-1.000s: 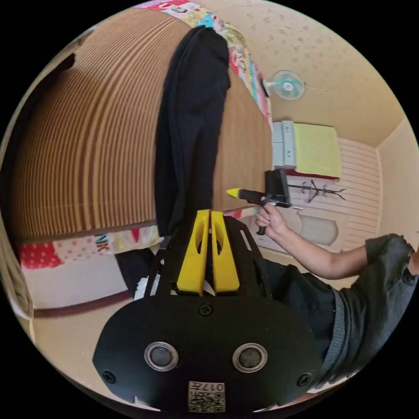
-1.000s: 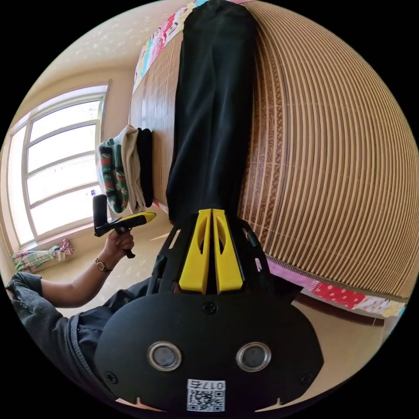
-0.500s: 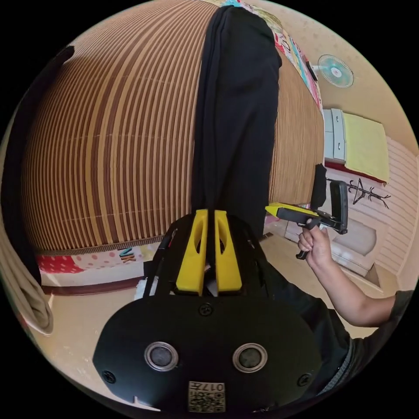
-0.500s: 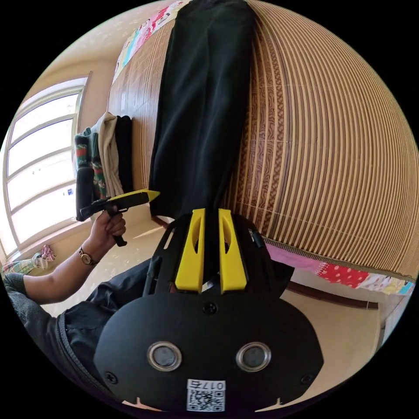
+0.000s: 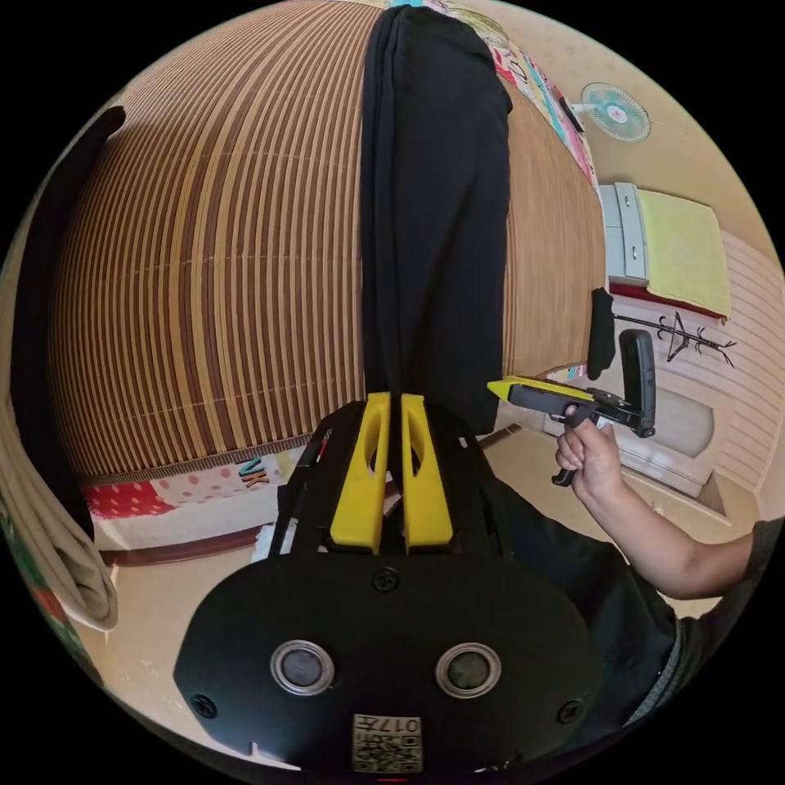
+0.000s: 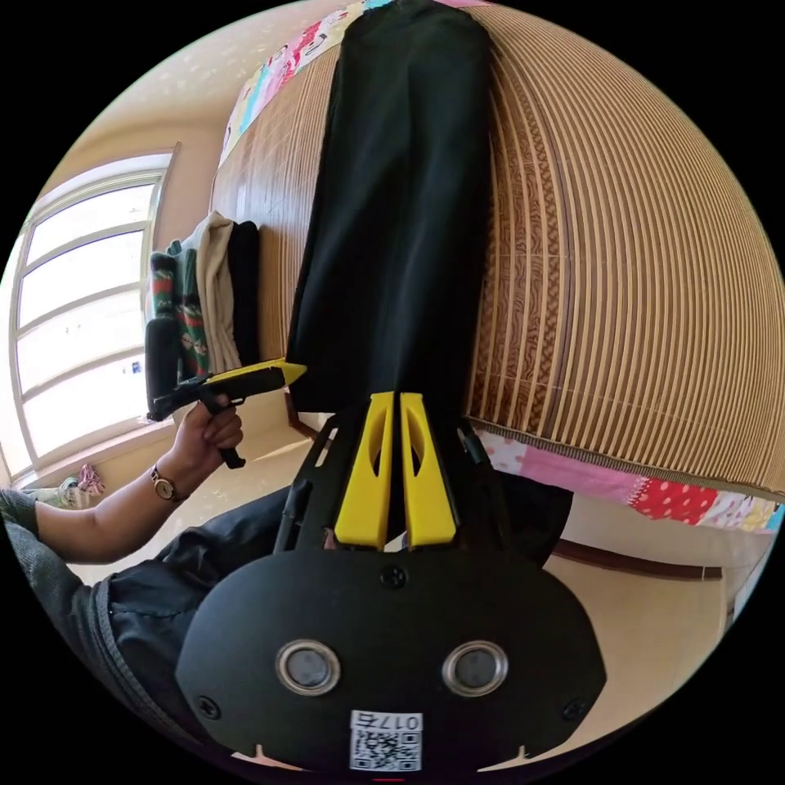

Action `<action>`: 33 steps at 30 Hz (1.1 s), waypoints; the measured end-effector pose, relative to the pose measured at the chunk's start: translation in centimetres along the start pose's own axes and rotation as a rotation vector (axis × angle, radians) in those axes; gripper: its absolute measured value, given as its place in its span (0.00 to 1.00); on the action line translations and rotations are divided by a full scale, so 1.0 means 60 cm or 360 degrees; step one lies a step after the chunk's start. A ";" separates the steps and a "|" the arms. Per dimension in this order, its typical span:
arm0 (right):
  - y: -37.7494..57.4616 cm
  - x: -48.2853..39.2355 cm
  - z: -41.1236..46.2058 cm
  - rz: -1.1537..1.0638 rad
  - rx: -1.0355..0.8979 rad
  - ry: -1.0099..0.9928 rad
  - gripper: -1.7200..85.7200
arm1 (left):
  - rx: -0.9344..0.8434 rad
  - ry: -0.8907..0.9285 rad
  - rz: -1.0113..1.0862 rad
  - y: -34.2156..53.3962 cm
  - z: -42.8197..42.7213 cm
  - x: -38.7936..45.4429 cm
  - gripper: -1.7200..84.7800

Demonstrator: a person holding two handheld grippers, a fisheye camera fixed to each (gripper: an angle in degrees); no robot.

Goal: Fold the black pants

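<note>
The pants (image 5: 433, 204) were plain black on a mat (image 5: 204, 245) striped brown and tan. Under the mat's near edge ran a quilt (image 6: 654, 499) of pink and red dotted patches. Both grippers had yellow jaws on black bodies. Stacked clothes (image 6: 204, 302) showed green-and-red pattern, beige and black.

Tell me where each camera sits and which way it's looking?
Left gripper view: rides behind the left tongs, looking along the black pants lying on the striped mat; a hand holds the right tongs beside them.
Right gripper view: rides behind the right tongs, looking along the pants toward a folded clothes pile by the window; a hand holds the left tongs.
Shared: pants, mat, and each other's tongs.
</note>
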State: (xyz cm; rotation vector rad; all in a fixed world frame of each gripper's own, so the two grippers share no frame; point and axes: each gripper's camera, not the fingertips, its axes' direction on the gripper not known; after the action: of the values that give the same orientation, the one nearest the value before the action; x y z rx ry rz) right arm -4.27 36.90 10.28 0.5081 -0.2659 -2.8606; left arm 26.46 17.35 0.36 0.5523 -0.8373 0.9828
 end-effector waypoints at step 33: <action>-0.187 0.217 -0.218 -0.0069 0.0373 -0.1249 0.06 | 0.0403 0.0411 -0.0006 -0.243 -0.049 -0.015 0.07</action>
State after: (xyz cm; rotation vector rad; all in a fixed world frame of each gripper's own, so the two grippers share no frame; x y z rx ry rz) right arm -13.60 42.61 -8.35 -0.6121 -0.7196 -2.9377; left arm 40.16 12.33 -2.62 0.6264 -0.4849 1.1378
